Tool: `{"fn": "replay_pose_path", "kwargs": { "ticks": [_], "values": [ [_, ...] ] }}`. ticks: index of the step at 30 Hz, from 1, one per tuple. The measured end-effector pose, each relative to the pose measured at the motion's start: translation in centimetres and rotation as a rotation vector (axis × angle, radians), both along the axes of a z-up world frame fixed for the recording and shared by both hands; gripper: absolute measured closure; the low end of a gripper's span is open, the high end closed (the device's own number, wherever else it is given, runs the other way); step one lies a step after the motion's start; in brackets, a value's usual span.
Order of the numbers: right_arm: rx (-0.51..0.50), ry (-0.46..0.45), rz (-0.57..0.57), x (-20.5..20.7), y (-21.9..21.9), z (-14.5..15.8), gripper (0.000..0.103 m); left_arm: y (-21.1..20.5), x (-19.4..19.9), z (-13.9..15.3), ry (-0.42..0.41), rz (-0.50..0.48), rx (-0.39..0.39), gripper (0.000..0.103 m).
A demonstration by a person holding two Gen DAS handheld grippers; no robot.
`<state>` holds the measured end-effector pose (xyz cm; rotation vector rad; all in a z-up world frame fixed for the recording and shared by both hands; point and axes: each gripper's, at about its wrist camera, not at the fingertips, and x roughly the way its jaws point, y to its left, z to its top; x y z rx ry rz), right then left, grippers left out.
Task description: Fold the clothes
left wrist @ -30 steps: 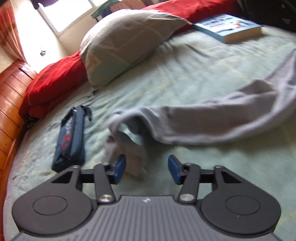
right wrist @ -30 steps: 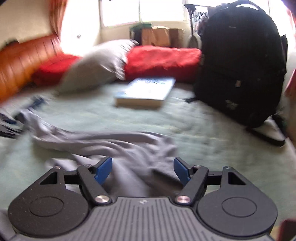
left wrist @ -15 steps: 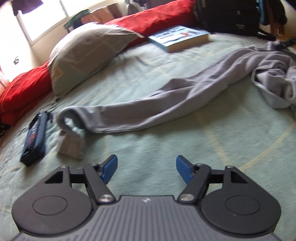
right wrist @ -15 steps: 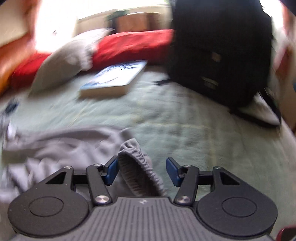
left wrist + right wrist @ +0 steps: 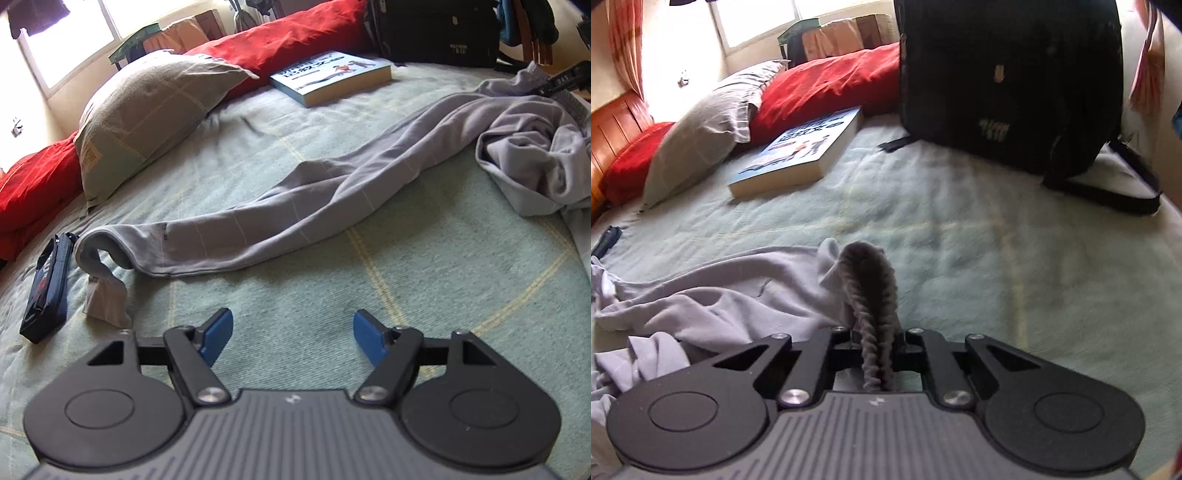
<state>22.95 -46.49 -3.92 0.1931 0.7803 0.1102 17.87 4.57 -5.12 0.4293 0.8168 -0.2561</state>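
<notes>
While the left gripper point(image 5: 291, 334) is hovering wide open near the grey trousers point(image 5: 295, 218), the right gripper point(image 5: 873, 338) is pinching their waistband point(image 5: 870, 295).

We see a bed point(image 5: 424, 280) spread with a pale green cover crossed by thin yellow lines. In the left wrist view, grey trousers point(image 5: 303, 206) lie stretched across it from 9 o'clock to a bunched heap at 3 o'clock. A dark blue pouch point(image 5: 46, 286) lies at 9 o'clock, just beside the trouser cuff. A grey pillow point(image 5: 147, 110) rests at 11 o'clock against red cushions point(image 5: 280, 48), a paperback book point(image 5: 332, 77) at 12 o'clock, and a black backpack point(image 5: 1012, 81) at 1 o'clock.
</notes>
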Motion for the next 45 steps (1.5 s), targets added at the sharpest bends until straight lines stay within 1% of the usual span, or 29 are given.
{"fn": "replay_pose_path", "kwargs": {
  "ticks": [3, 5, 6, 8, 11, 13, 15, 17, 21, 26, 27, 30, 32, 36, 37, 39, 40, 45],
  "values": [
    [0.007, 0.019, -0.049, 0.0, -2.1, 0.4, 0.091, -0.3, -0.3, 0.2, 0.000, -0.010, -0.006, 0.029],
    [0.031, 0.040, -0.093, 0.0, -3.8, 0.2, 0.086, -0.5, -0.7, 0.3, -0.001, -0.023, -0.014, 0.029],
    [0.047, 0.047, -0.118, -0.1, -4.6, -0.1, 0.082, -0.7, -0.8, 0.3, -0.002, -0.029, -0.017, 0.029],
    [0.064, 0.047, -0.165, -0.7, -5.5, -0.3, 0.058, -1.2, -1.1, 0.4, -0.006, -0.044, -0.024, 0.028],
    [0.039, 0.006, -0.160, -2.7, -4.9, 0.4, 0.047, -2.2, -1.7, 0.7, -0.016, -0.072, -0.029, 0.025],
    [0.013, -0.014, -0.131, -3.9, -4.0, 1.1, 0.043, -2.8, -2.3, 0.8, -0.028, -0.096, -0.025, 0.025],
    [-0.013, -0.034, -0.094, -5.3, -2.8, 2.0, 0.041, -3.5, -2.9, 1.0, -0.039, -0.113, -0.018, 0.025],
    [-0.004, -0.057, -0.054, -6.9, -1.6, 2.8, 0.037, -3.9, -3.5, 1.1, -0.038, -0.118, -0.032, 0.024],
    [0.049, -0.078, 0.027, -9.9, 0.9, 3.8, 0.037, -4.5, -4.8, 1.3, -0.033, -0.135, -0.060, 0.024],
    [0.137, -0.079, 0.138, -13.3, 4.6, 3.8, 0.037, -5.4, -7.0, 1.6, -0.040, -0.163, -0.071, 0.021],
    [0.162, -0.073, 0.159, -14.0, 5.3, 3.6, 0.036, -5.6, -7.4, 1.7, -0.041, -0.168, -0.073, 0.021],
    [0.227, -0.044, 0.215, -15.7, 6.9, 2.7, 0.029, -6.2, -8.8, 2.0, -0.049, -0.183, -0.077, 0.020],
    [0.243, -0.016, 0.228, -16.5, 7.9, 1.7, 0.027, -6.6, -9.4, 2.0, -0.037, -0.194, -0.089, 0.020],
    [0.272, 0.068, 0.205, -17.2, 8.7, -1.3, 0.025, -7.5, -10.6, 1.8, -0.009, -0.215, -0.114, 0.019],
    [0.273, 0.069, 0.198, -17.6, 8.8, -1.8, 0.024, -7.7, -10.9, 1.7, -0.002, -0.220, -0.120, 0.017],
    [0.280, 0.039, 0.197, -18.3, 9.1, -2.0, 0.019, -8.1, -11.4, 1.7, 0.012, -0.231, -0.132, 0.014],
    [0.284, 0.033, 0.196, -18.6, 9.3, -2.0, 0.014, -8.4, -11.7, 1.6, 0.019, -0.236, -0.139, 0.012],
    [0.273, 0.007, 0.189, -18.9, 10.1, -2.3, 0.005, -9.5, -13.2, 1.4, 0.054, -0.263, -0.170, 0.012]
  ]
}}
